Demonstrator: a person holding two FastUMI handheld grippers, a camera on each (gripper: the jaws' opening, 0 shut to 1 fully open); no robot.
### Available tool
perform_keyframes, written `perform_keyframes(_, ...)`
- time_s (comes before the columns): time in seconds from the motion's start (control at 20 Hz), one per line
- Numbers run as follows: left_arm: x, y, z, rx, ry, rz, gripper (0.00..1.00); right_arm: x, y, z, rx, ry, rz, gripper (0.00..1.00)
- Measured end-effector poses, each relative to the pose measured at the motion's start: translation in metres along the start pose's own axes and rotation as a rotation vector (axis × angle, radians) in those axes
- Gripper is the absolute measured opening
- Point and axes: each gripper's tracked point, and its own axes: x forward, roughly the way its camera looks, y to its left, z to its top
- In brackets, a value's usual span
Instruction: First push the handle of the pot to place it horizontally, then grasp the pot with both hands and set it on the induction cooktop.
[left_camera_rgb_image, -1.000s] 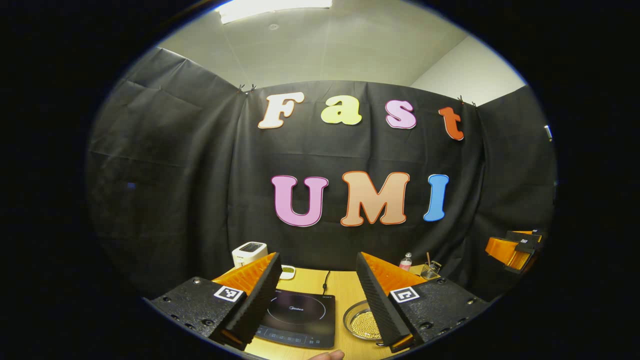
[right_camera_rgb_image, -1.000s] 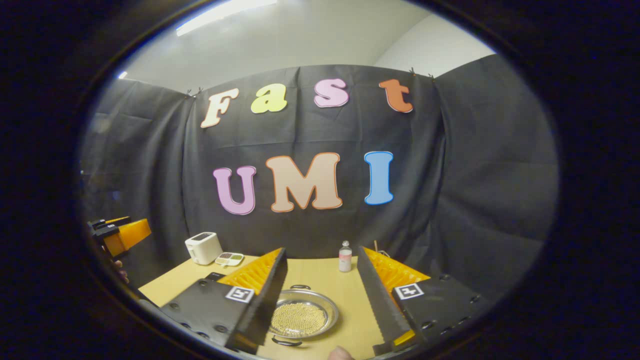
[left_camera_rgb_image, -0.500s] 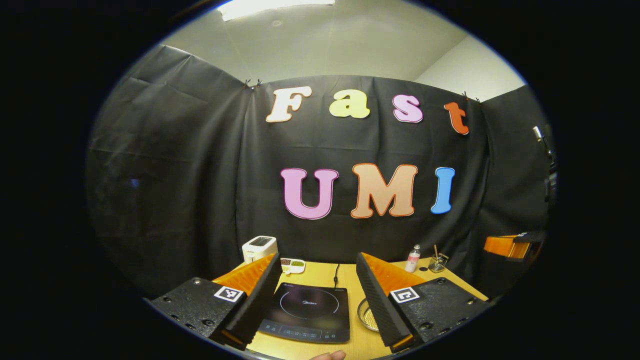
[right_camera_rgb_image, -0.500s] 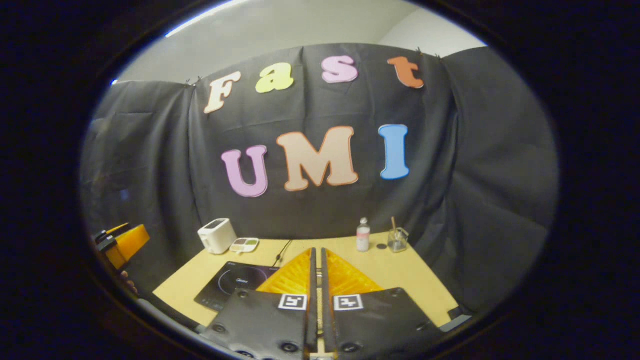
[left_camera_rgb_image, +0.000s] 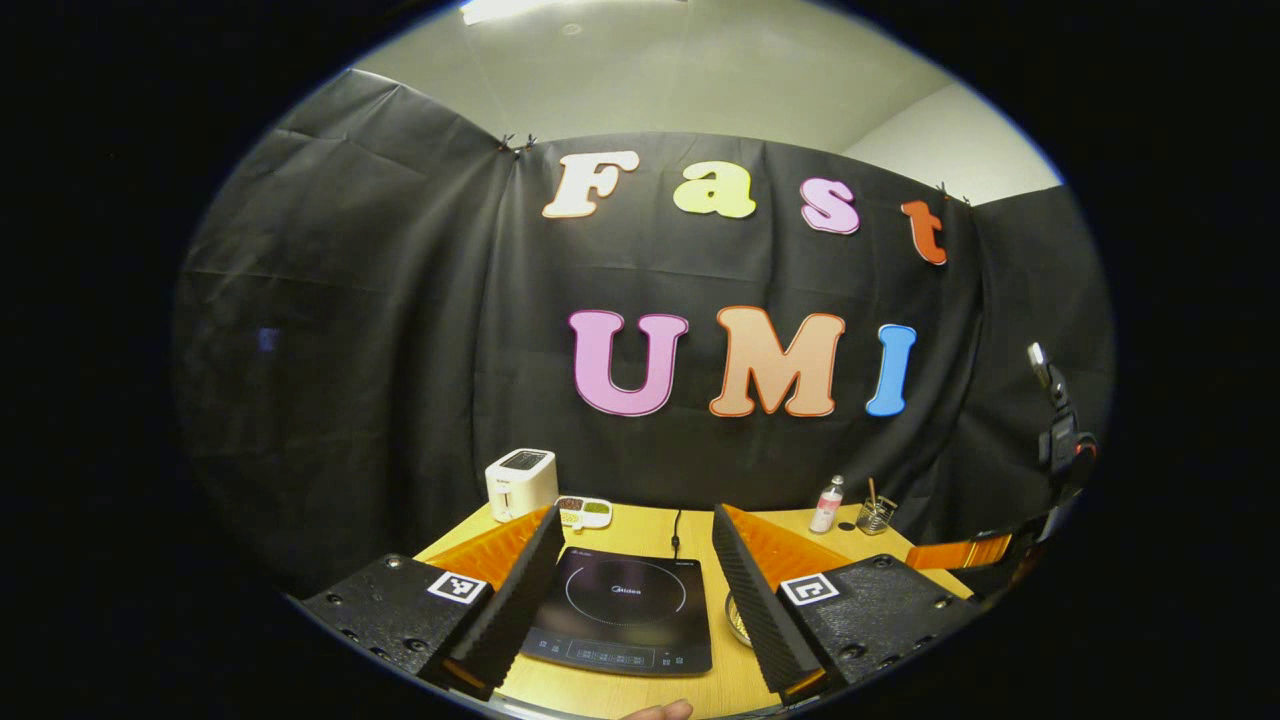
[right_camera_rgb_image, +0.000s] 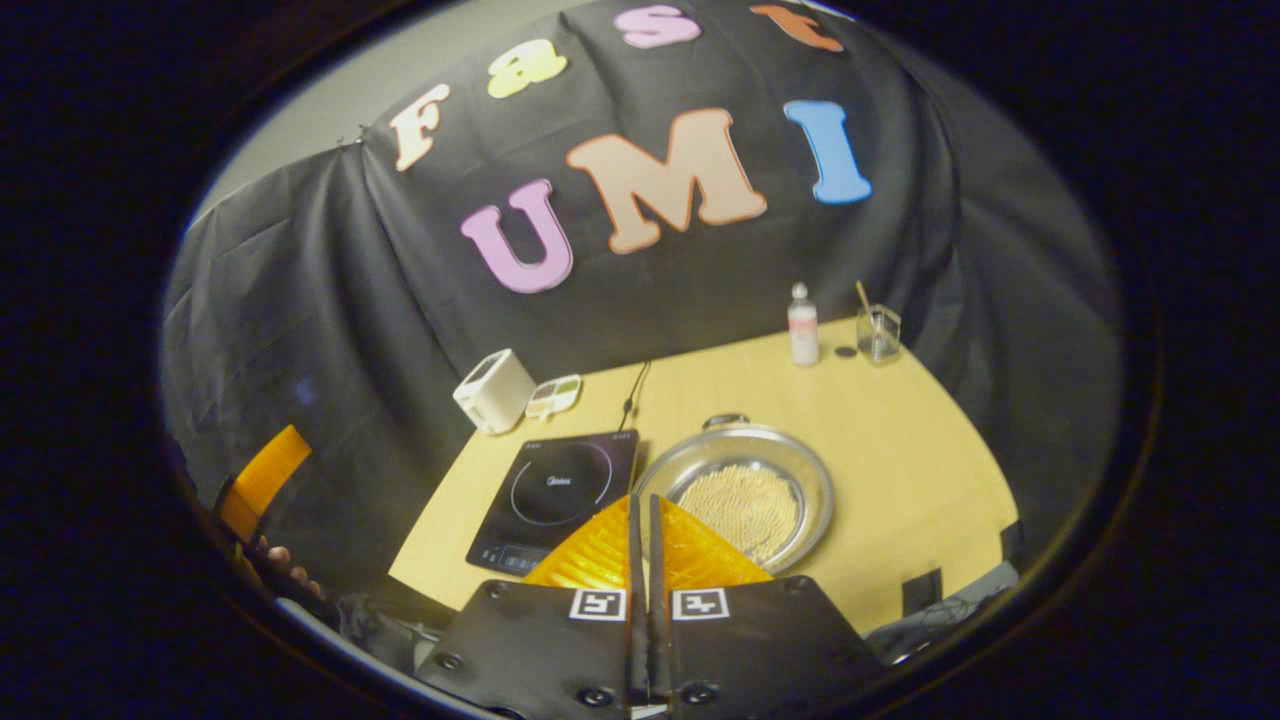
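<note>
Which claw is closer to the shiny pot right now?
Right, I think. The right claw hovers shut just above the pot's near rim. The left claw sits over the cooktop, beside the pot.

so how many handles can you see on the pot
1 for certain: a loop handle on the far rim of the pot, toward the wall. A second handle on the near side may be hidden behind the right gripper, whose fingers cover that edge.

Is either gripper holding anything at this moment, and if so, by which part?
Nothing is held. The left gripper is open above the induction cooktop; the right gripper is shut on nothing, near the pot.
</note>
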Motion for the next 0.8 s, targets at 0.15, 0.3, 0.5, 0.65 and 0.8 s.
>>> perform_keyframes(0.15,0.008,0.008,-0.014,-0.028,0.036,0.038,0.91,0.031,-0.003,-0.036,0.043,0.154,0.021,0.02)
perform_keyframes(0.3,0.016,0.012,-0.024,-0.027,0.07,0.07,0.92,0.055,-0.005,-0.073,0.059,0.268,0.036,0.02)
perform_keyframes(0.5,0.024,0.011,-0.023,-0.017,0.081,0.129,0.92,0.084,-0.003,-0.12,-0.006,0.419,0.069,0.0)
perform_keyframes(0.65,0.034,0.007,-0.027,0.006,0.107,0.165,0.92,0.099,-0.008,-0.146,-0.043,0.5,0.081,0.0)
perform_keyframes(0.8,0.042,0.005,-0.03,0.028,0.135,0.197,0.92,0.107,-0.015,-0.169,-0.076,0.566,0.093,0.03)
